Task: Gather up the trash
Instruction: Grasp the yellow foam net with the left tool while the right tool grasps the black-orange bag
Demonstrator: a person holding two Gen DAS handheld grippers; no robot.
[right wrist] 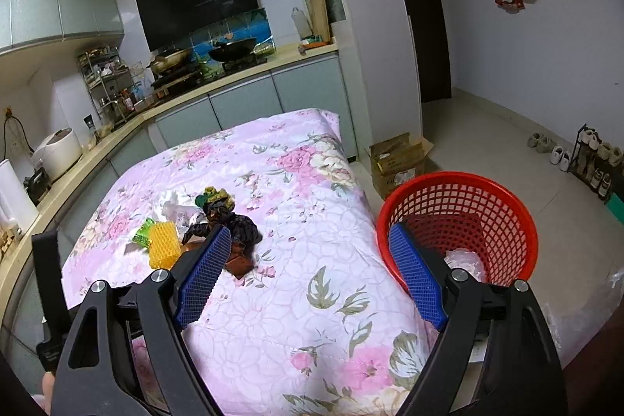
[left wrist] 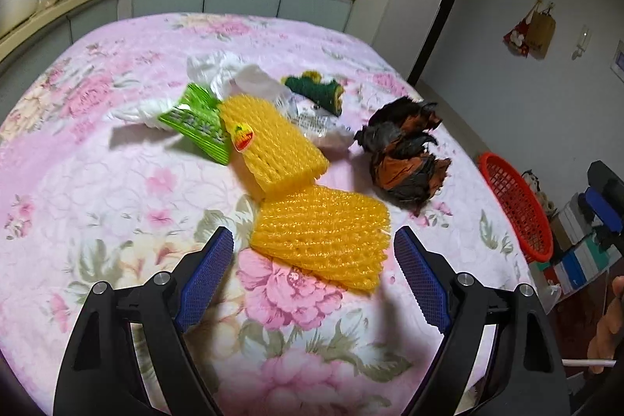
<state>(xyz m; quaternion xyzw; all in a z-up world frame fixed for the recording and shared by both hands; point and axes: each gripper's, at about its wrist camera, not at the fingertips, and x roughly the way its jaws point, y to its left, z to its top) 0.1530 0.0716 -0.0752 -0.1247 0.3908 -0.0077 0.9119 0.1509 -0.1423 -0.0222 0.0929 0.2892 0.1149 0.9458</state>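
A yellow foam net [left wrist: 320, 229] lies on the floral cloth [left wrist: 117, 182] just ahead of the left gripper [left wrist: 314, 275], between its spread fingers, untouched. More wrappers lie beyond. The right gripper [right wrist: 308, 271], also spread, holds nothing beside the red basket [right wrist: 460, 182].

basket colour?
Red mesh basket, clearest in the right wrist view.

Trash pile [left wrist: 296, 151] on table [left wrist: 117, 190], mid-far; basket [right wrist: 460, 221] on floor, right of table edge.
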